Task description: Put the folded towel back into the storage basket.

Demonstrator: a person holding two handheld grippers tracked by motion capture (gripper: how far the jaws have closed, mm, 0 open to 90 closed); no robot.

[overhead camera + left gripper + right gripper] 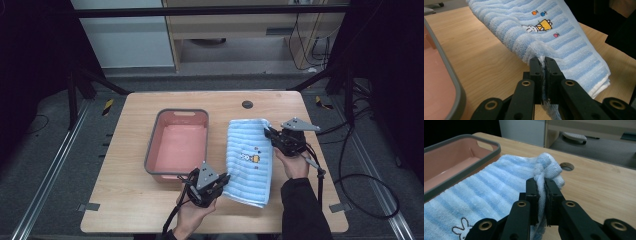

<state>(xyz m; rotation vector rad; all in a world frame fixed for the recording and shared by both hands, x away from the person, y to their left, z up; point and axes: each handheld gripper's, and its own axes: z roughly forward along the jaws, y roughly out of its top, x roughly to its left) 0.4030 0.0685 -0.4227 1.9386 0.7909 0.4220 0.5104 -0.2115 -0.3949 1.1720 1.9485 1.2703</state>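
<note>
A blue-and-white striped towel (248, 160), folded and stitched with a small rabbit picture, lies on the wooden table (130, 200) just right of centre. Two hand-held grippers have hold of it at opposite corners. The left gripper (223, 181), at about 7 o'clock from the towel's middle, has its jaws clamped together on the near left corner — the cloth is squeezed between them in the left gripper view. The right gripper (268, 133), at about 1 o'clock, has its jaws pinched on the bunched far right corner. At 9 o'clock from the towel sits a pink tub (150, 160) with a grey rim, just beside the towel and with nothing in it. Judging from this, both grasps are made; lifting the towel — perhaps to fold it again or move it to the tub — is still to come.
</note>
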